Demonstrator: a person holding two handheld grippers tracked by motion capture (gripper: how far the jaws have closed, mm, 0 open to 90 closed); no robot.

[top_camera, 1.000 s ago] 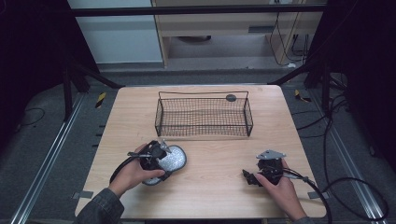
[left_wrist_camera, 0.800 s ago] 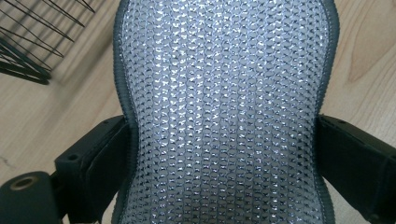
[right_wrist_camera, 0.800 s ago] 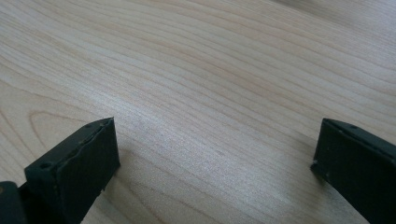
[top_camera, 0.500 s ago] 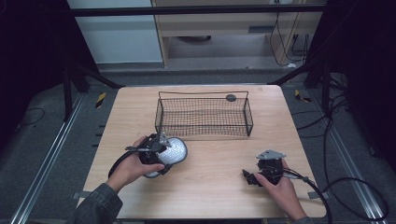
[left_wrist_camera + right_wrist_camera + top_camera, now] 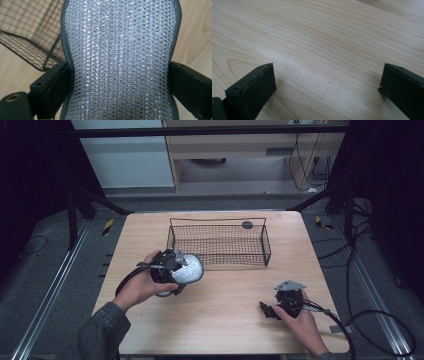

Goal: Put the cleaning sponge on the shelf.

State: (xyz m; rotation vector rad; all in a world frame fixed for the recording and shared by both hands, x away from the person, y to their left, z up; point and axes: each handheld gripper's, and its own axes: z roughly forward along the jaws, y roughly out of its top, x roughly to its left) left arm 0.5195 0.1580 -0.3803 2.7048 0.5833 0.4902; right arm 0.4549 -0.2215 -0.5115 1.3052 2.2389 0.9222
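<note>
Silver mesh pad [image 5: 120, 62] unlabelled, left gripper [image 5: 172, 267] clamping

From above, my surface [image 5: 220, 290] is lit evenly and softly, while the floor around it falls into deep darkness. The silver mesh pad [image 5: 120, 62] glitters with many small highlights and stays sharp. Near my right tongs [image 5: 327, 85] the wood grain is clear, with soft shadows beside the jaws.
</note>
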